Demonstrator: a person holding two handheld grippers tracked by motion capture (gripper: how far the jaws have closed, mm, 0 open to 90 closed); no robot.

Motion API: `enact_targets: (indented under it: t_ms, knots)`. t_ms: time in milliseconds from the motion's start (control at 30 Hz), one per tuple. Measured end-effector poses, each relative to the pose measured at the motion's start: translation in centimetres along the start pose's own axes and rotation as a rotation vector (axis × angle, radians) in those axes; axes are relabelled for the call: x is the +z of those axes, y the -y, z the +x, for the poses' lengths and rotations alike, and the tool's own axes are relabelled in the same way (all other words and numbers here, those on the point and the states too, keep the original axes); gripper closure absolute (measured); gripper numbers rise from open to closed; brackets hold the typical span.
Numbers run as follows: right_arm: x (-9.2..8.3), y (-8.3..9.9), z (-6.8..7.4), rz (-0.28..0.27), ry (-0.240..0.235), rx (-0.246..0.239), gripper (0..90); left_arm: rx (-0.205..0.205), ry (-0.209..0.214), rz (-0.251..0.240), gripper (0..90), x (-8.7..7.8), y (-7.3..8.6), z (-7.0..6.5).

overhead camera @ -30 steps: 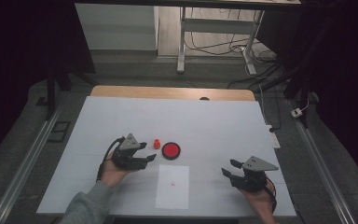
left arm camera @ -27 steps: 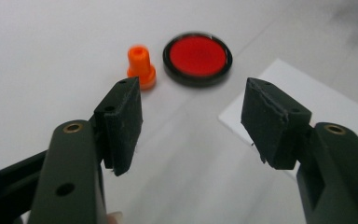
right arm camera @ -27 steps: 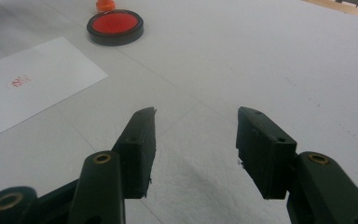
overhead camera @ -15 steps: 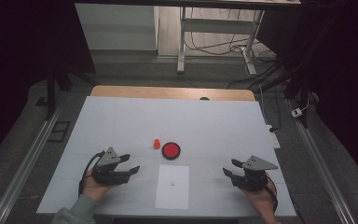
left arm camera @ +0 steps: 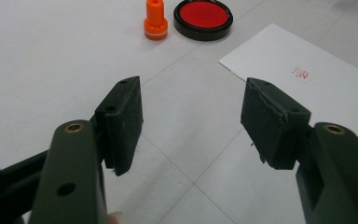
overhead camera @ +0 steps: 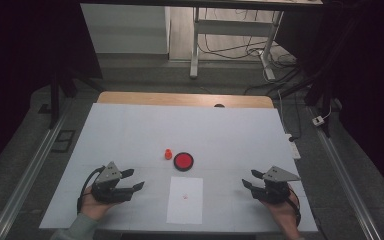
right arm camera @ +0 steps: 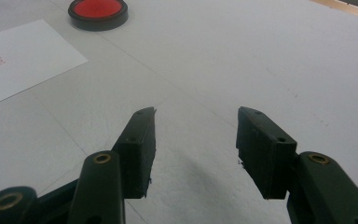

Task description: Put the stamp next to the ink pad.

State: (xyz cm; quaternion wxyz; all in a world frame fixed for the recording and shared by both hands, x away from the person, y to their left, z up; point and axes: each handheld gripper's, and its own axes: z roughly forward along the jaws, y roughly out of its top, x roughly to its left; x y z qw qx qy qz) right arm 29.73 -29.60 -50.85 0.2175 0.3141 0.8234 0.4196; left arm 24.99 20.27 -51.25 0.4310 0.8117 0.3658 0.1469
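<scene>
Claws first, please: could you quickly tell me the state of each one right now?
Left claw: open, holding nothing.
Right claw: open, holding nothing.

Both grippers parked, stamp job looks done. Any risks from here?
1. The orange stamp stands upright close beside the open ink pad; a careless reach by the left gripper might tip it.
2. The red imprint on the paper may be wet; dragging the right gripper across could smear it.

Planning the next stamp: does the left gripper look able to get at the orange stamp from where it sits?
Probably yes. The left gripper is open and empty, and only bare table lies between it and the stamp.
</scene>
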Motion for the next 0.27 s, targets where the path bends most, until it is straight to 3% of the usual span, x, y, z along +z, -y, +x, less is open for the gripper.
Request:
enact_targets:
  t_ms: [267]
  knots:
    - [0.07,0.03,0.00,0.004,-0.003,-0.008,46.6,0.000,0.002,0.005,38.7,0.05,-0.04,0.03]
